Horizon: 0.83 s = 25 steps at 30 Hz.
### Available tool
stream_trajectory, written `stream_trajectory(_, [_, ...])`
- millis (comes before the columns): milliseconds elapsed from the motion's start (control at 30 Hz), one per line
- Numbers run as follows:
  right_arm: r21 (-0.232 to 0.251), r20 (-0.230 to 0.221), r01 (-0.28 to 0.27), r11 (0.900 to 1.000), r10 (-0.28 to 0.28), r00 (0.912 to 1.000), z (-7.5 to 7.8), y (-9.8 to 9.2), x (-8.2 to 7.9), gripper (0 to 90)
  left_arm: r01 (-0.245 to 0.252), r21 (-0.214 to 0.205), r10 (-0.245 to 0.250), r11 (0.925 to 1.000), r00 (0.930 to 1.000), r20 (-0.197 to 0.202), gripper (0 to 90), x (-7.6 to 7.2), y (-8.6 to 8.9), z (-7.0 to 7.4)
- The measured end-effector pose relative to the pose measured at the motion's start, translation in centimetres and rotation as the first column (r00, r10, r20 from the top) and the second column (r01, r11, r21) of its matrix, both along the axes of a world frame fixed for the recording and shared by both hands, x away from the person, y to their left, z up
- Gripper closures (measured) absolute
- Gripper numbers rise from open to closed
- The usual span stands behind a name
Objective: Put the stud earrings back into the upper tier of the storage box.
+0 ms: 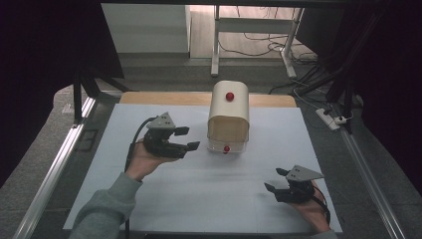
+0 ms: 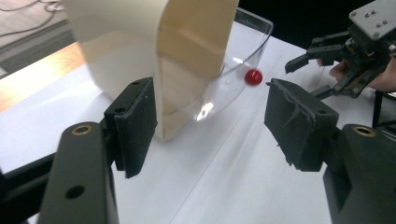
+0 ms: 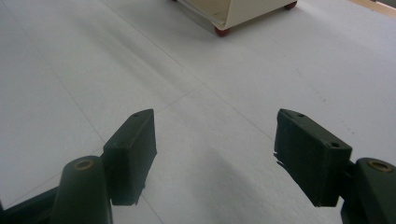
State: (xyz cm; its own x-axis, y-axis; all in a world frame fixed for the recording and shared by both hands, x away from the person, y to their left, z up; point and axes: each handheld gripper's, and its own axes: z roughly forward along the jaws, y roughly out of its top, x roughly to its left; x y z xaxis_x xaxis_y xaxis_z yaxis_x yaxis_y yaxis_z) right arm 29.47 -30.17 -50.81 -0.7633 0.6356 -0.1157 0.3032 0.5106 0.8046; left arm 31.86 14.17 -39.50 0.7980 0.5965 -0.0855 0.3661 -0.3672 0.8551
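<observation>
From the high view I see my left claw hovering just left of the cream bread box, which stands at the middle of the white desk, toward the far side; the claw's jaws are spread with nothing between them. The box has a rounded cream hood with a red knob on top, and a clear lid closes its near, lower front, carrying a second red knob. I cannot make out anything inside the box from here. My right claw sits low at the near right of the desk, well apart from the box, jaws also spread and empty. In the left gripper view, the box rises close ahead between the two black pads, the curved clear lid sweeping out to the right with its small red knob just beyond; the pads touch neither box nor lid. The other claw shows farther off at the upper right. In the right gripper view, the jaws stand wide over bare desk, and the box's lower corner with a red foot sits at the far edge.
</observation>
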Motion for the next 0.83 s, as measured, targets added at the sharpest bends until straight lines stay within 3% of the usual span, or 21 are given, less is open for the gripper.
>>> stream_trajectory(133, [0.002,0.0,0.004,1.0,-0.004,1.0,-0.1,0.0,0.0,29.4,-0.041,0.007,0.041,0.9991,0.9989,0.023,32.5,-1.8,2.1,-1.2])
stream_trajectory(367, [0.01,0.002,0.004,0.9999,-0.004,1.0,0.0,0.0,0.0,29.4,-0.132,0.054,0.133,0.9898,0.9912,-0.005,31.6,-5.0,5.9,-5.4])
stream_trajectory(533, [0.025,0.015,0.01,0.9996,-0.01,0.9998,0.2,-0.1,-0.1,29.5,-0.182,0.057,0.184,0.9817,0.9823,-0.034,31.2,-6.9,8.2,-7.9])
stream_trajectory(700, [0.028,0.024,0.013,0.9995,-0.014,0.9996,0.3,-0.1,-0.2,29.6,-0.2,0.064,0.205,0.9776,0.9764,-0.069,30.4,-7.9,9.3,-9.8])
stream_trajectory(833, [0.039,0.036,0.014,0.9991,-0.015,0.9992,0.6,-0.1,-0.3,29.6,-0.198,0.064,0.202,0.9782,0.9766,-0.073,30.1,-8.0,9.3,-10.2])
